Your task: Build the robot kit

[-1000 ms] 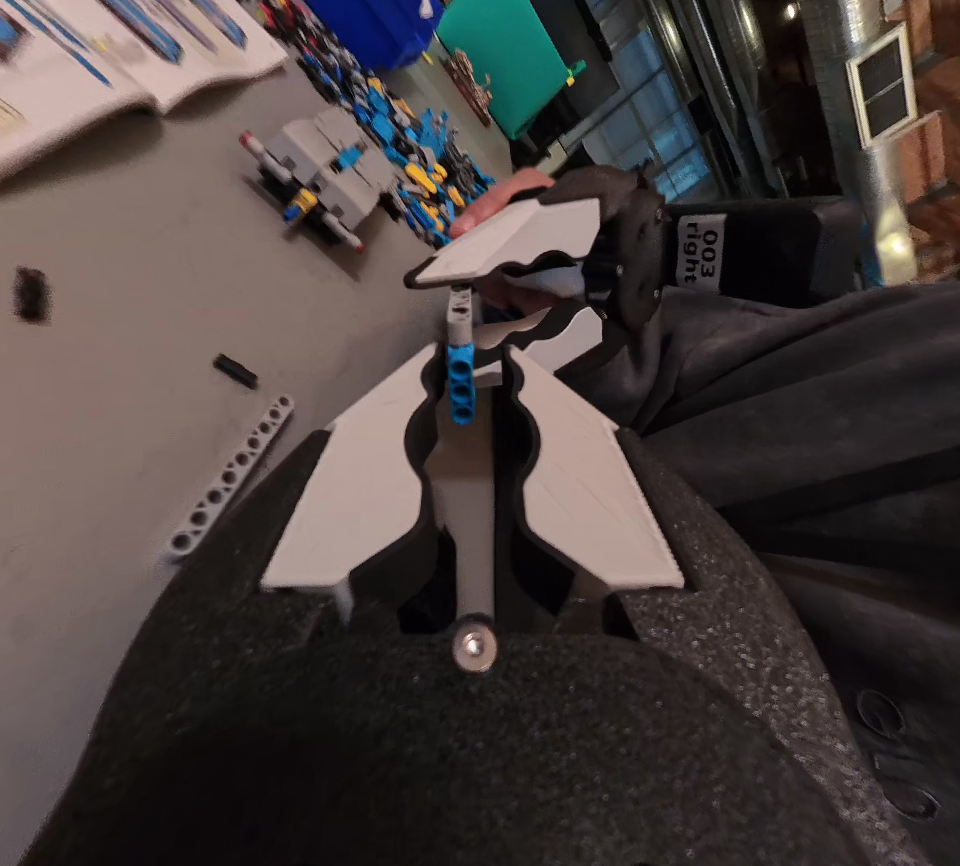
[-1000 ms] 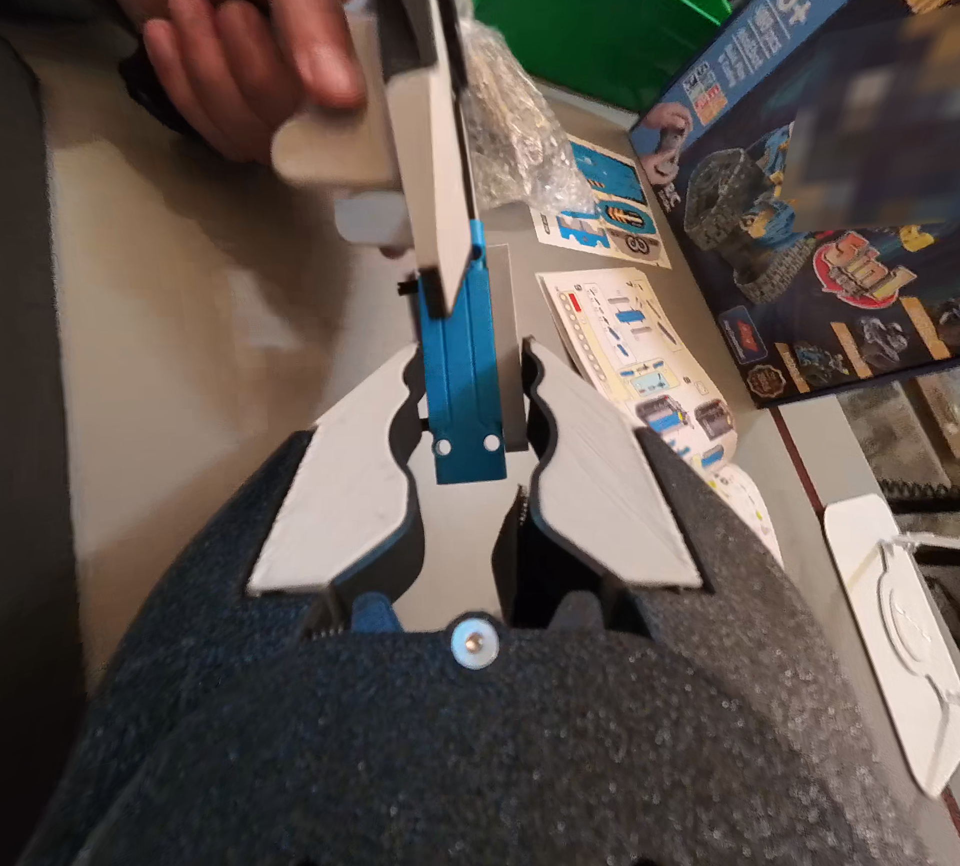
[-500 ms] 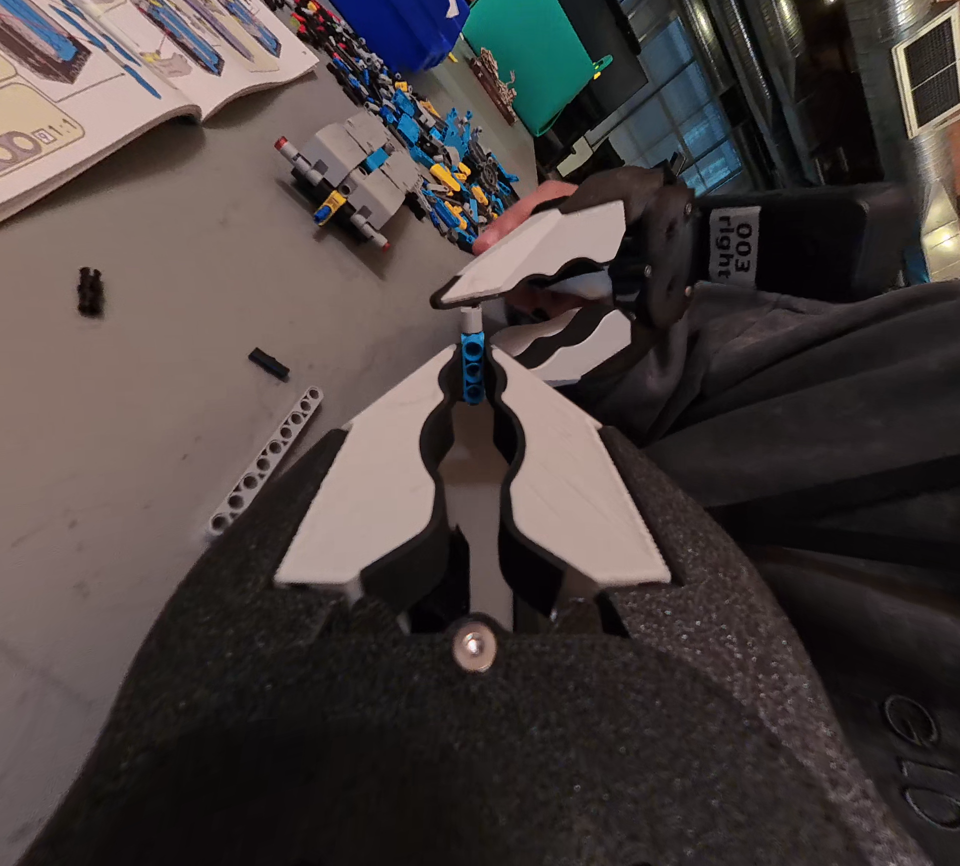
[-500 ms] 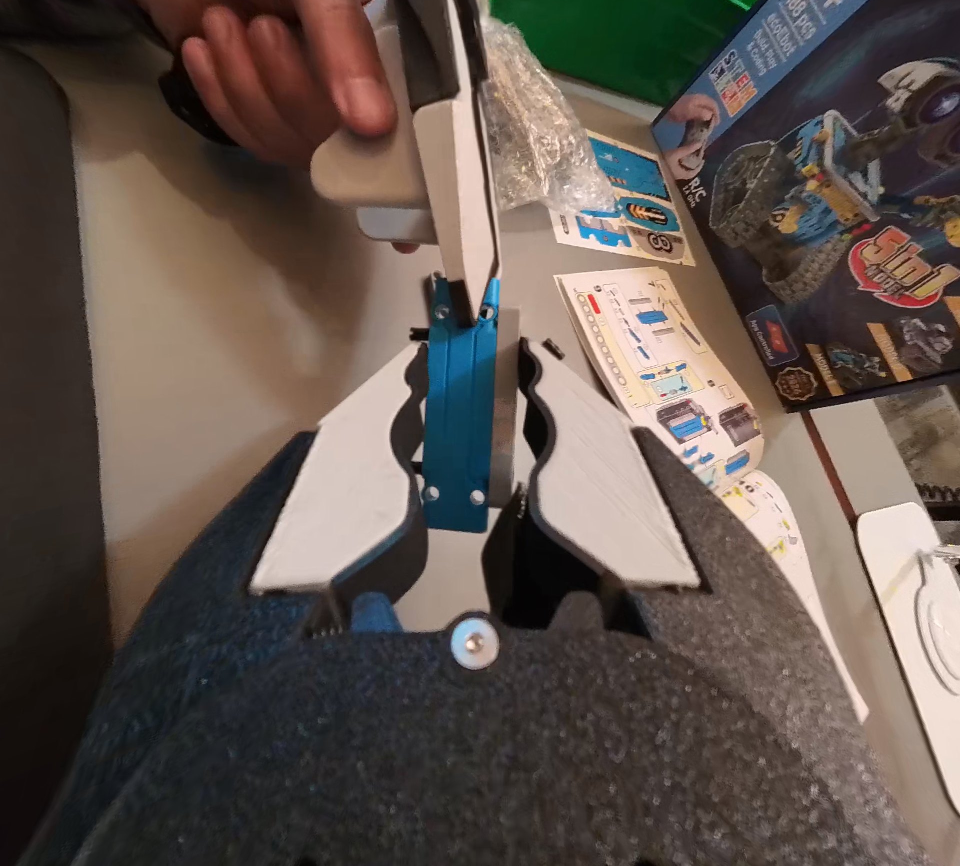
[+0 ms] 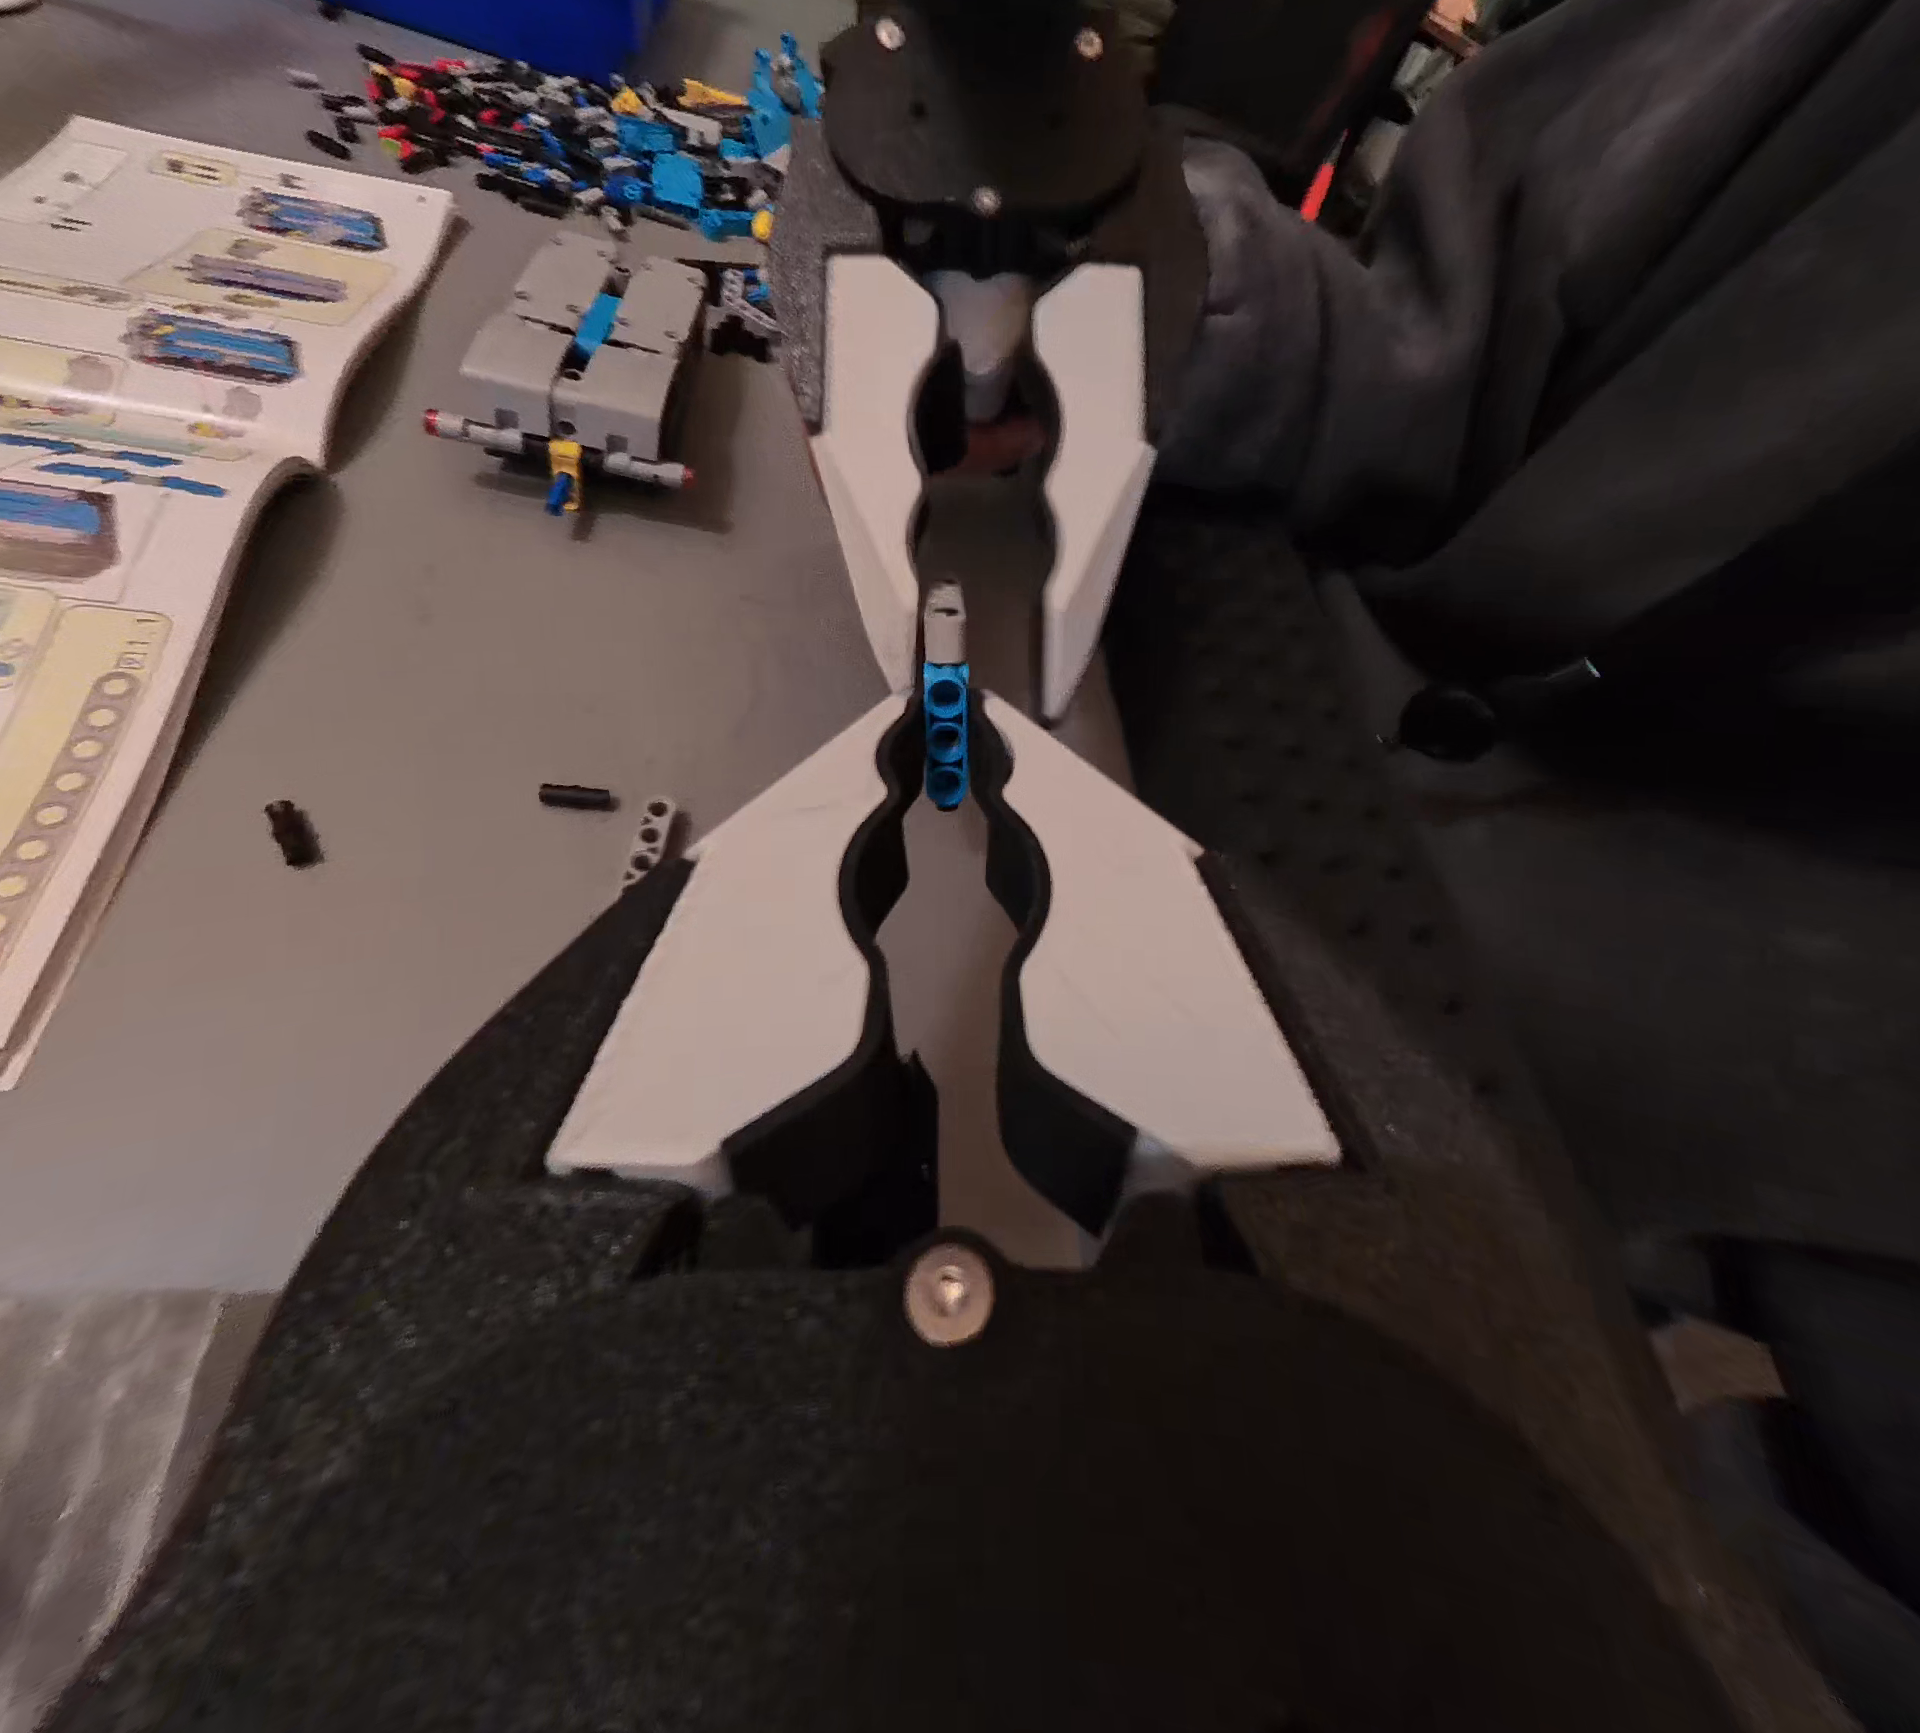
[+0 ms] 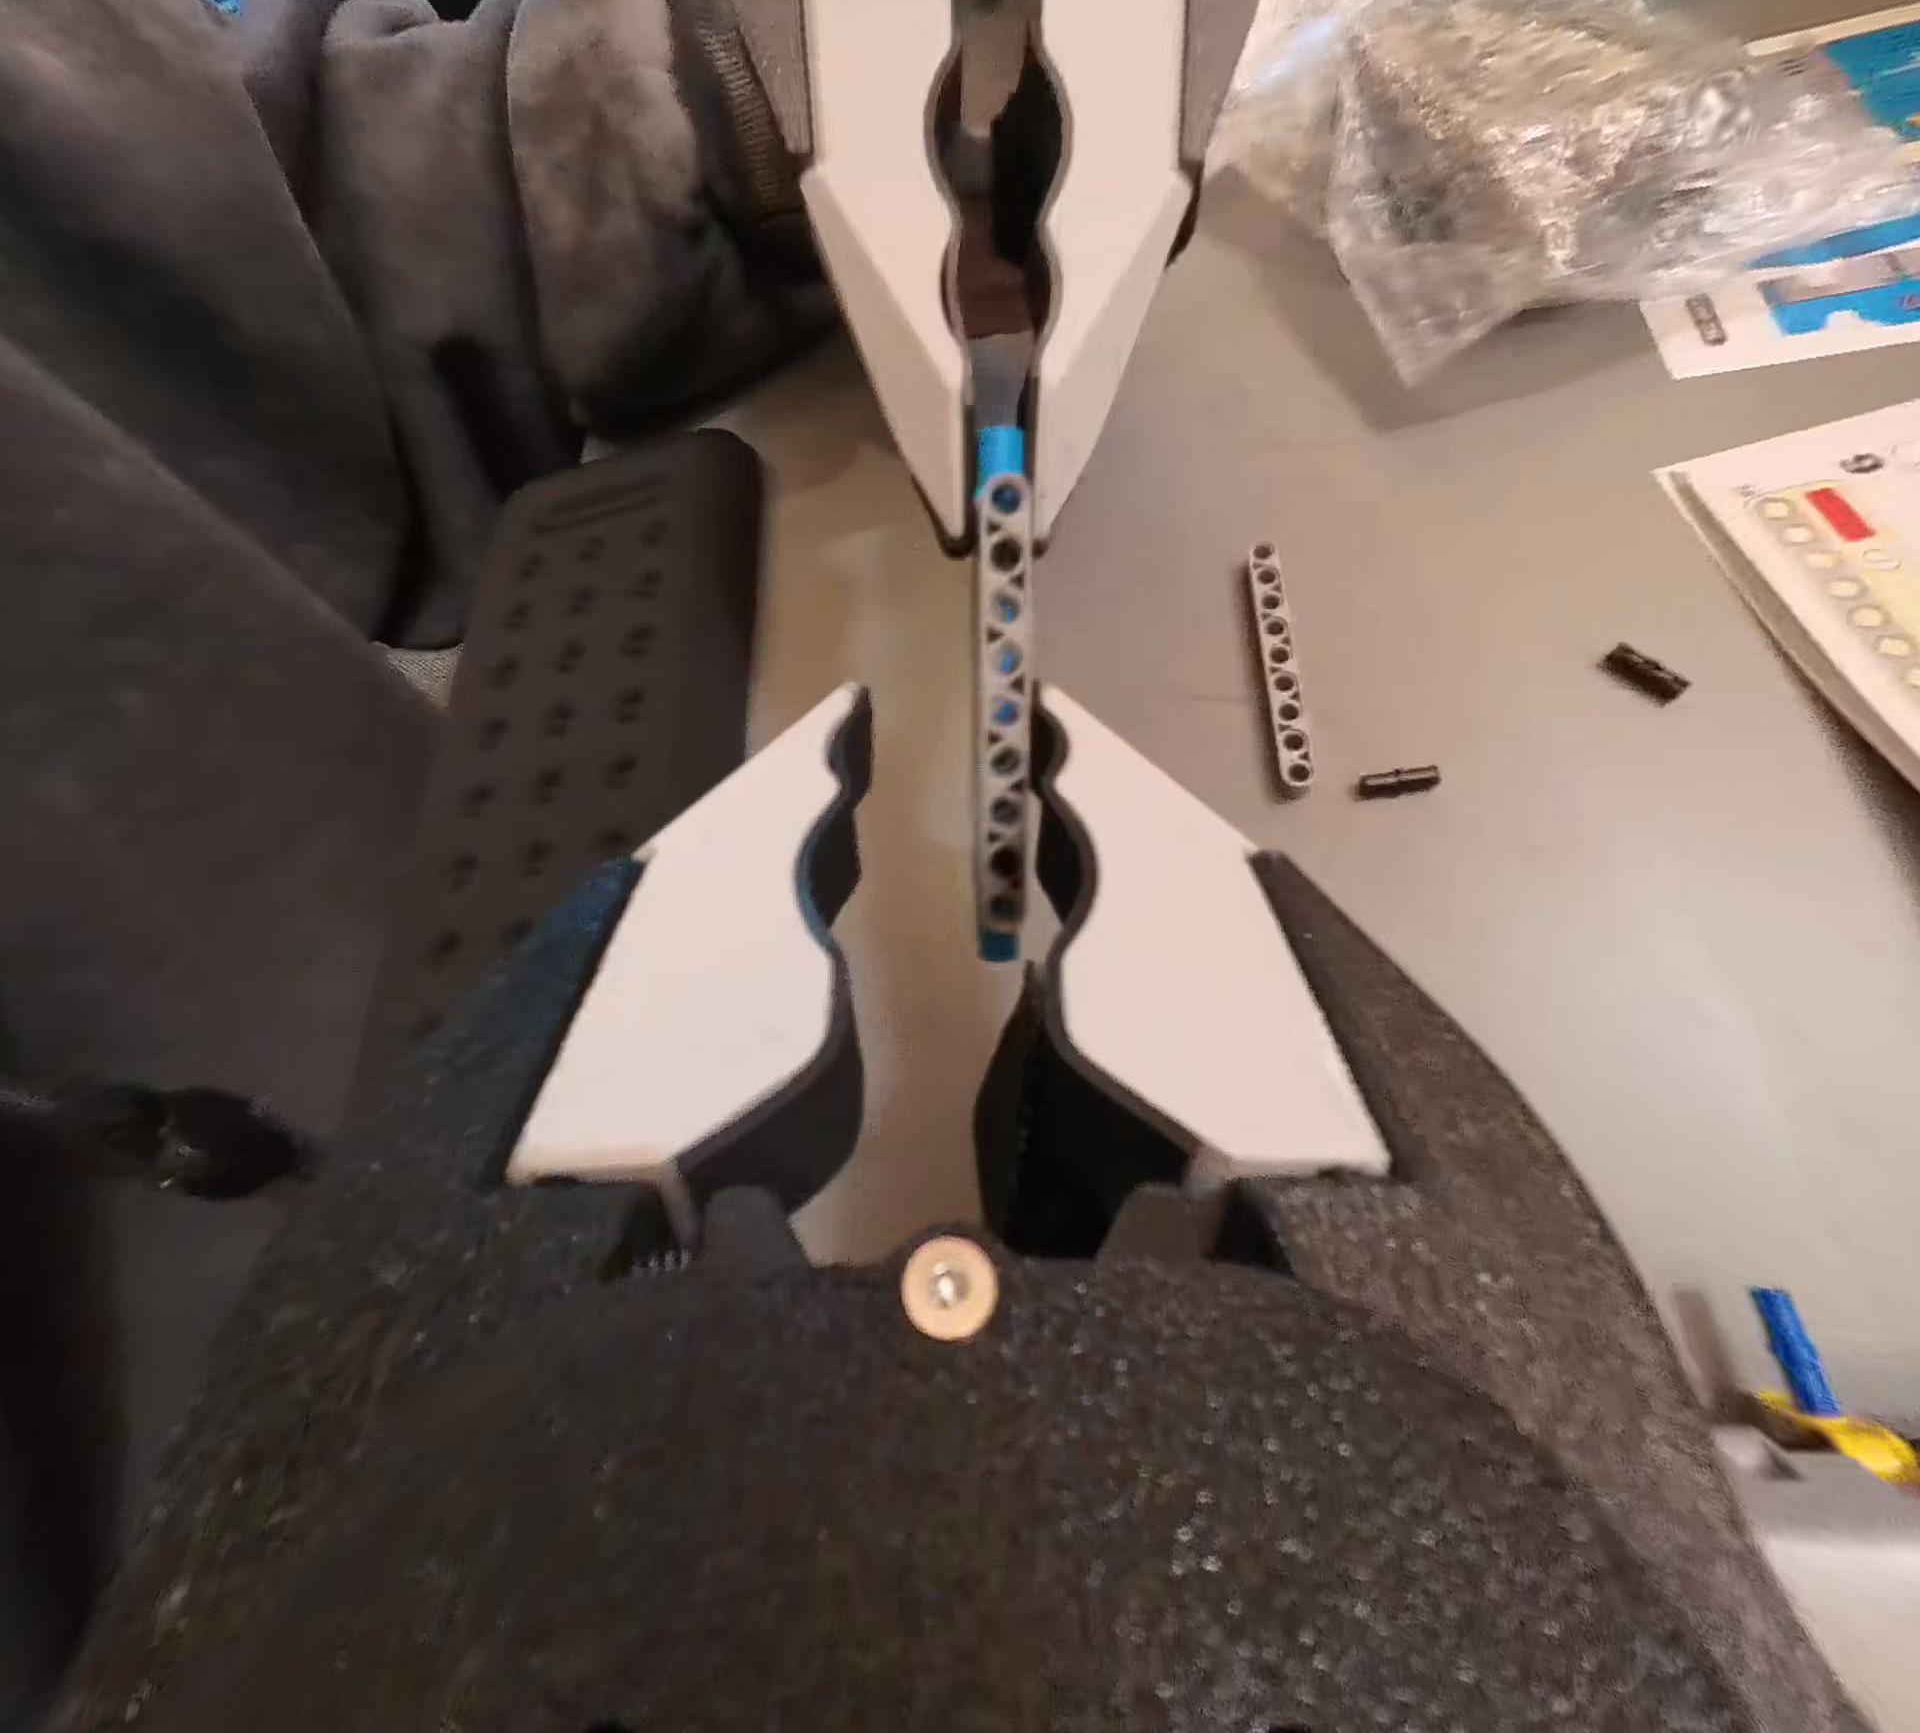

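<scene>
grey tabletop (image 5: pixel 416 1008) strewn with parts: left gripper (image 5: pixel 943 712) jaws stay clamped on blue-grey beam (image 5: pixel 943 753); right gripper (image 6: pixel 951 696) jaws, previously gripping it, now parted.

Gripper fingers (image 5: pixel 1122 987): smooth matt white plastic, black edges; bodies w/ rough black foam (image 5: pixel 831 1496). Beam (image 6: pixel 1004 707): grey plastic, perforated. Tabletop (image 5: pixel 343 935): matt grey. Booklet (image 5: pixel 156 395): semi-gloss paper. Bag (image 6: pixel 1558 135): crinkled clear film.

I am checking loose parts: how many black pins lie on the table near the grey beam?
2. One pin lies beside the beam's end; the other lies nearer the booklet. More may be hidden in the parts pile.
</scene>
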The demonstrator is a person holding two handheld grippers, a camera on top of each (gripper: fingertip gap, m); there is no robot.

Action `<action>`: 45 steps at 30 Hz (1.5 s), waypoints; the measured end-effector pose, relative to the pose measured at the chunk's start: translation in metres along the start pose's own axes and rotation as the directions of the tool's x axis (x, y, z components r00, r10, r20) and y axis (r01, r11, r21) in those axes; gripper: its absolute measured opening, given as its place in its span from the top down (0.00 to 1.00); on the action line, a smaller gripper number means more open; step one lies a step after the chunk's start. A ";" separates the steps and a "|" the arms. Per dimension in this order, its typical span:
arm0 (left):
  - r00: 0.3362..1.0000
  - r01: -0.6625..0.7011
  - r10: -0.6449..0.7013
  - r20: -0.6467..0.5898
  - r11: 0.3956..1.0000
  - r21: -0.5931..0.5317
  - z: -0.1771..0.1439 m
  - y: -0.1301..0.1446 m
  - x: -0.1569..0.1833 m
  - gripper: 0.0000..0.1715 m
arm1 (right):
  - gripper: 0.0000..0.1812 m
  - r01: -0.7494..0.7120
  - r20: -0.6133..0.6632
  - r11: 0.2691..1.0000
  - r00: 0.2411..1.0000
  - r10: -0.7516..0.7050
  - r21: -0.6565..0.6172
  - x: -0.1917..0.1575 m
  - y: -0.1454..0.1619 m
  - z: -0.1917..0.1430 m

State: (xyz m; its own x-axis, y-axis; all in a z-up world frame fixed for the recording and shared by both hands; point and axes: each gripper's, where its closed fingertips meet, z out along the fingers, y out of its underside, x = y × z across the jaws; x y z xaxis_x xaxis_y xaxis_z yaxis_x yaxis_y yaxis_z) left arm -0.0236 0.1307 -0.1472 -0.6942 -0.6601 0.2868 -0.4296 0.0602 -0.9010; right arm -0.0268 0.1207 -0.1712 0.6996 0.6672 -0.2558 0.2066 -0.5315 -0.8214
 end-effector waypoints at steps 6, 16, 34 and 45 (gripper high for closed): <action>0.995 -0.094 0.093 0.019 0.996 0.007 0.005 -0.005 0.011 0.96 | 0.97 0.075 -0.041 0.997 0.996 -0.075 0.006 -0.002 -0.003 -0.004; 0.918 -0.050 0.221 0.329 0.887 -0.459 0.008 0.056 -0.070 0.89 | 0.97 -0.226 -0.201 0.911 0.930 0.307 0.345 0.070 -0.023 -0.065; 0.962 -0.003 0.187 0.199 0.737 -0.676 0.022 0.062 -0.081 0.96 | 0.97 -0.322 -0.238 0.945 0.914 0.328 0.065 0.066 0.028 -0.042; 0.945 0.261 -0.271 0.184 0.962 0.076 0.016 -0.012 -0.087 0.96 | 0.96 -0.516 -0.183 0.846 0.852 0.491 -0.135 0.049 0.071 -0.029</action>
State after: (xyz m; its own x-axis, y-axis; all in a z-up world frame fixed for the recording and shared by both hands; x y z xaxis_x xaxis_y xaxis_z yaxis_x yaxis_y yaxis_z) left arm 0.0511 0.1756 -0.1661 -0.4333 -0.7781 0.4549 -0.5506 -0.1711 -0.8171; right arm 0.0419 0.1004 -0.2270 0.8227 0.2118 -0.5275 -0.0941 -0.8645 -0.4938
